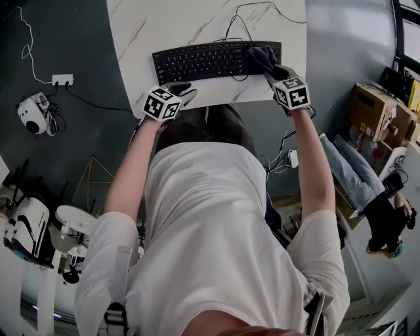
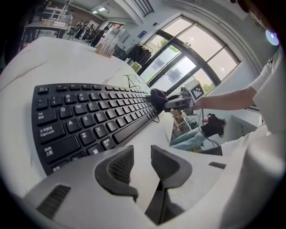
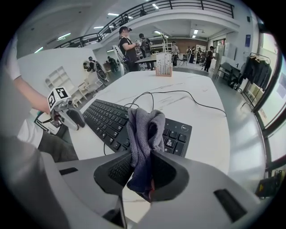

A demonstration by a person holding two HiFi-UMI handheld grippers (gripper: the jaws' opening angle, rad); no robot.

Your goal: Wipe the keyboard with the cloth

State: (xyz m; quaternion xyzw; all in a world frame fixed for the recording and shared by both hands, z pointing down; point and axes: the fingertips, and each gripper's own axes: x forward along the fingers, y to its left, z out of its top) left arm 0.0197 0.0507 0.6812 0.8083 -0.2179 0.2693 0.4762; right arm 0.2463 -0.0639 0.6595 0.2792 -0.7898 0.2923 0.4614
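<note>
A black keyboard [image 1: 203,61] lies near the front edge of the white marble table [image 1: 164,26]. My right gripper [image 1: 274,71] is shut on a grey cloth [image 1: 261,56], which rests on the keyboard's right end. In the right gripper view the cloth [image 3: 145,127] stands bunched between the jaws of the right gripper [image 3: 142,157], over the keys [image 3: 105,118]. My left gripper [image 1: 182,88] sits on the table just in front of the keyboard's left half. Its jaws [image 2: 142,154] stand a little apart with nothing between them, beside the keyboard [image 2: 85,120].
The keyboard's cable [image 1: 259,9] loops over the table behind it. A power strip [image 1: 62,80] and a white device [image 1: 31,115] lie on the floor at left. Cardboard boxes [image 1: 371,108] stand at right. A small rack [image 3: 164,65] is at the table's far end.
</note>
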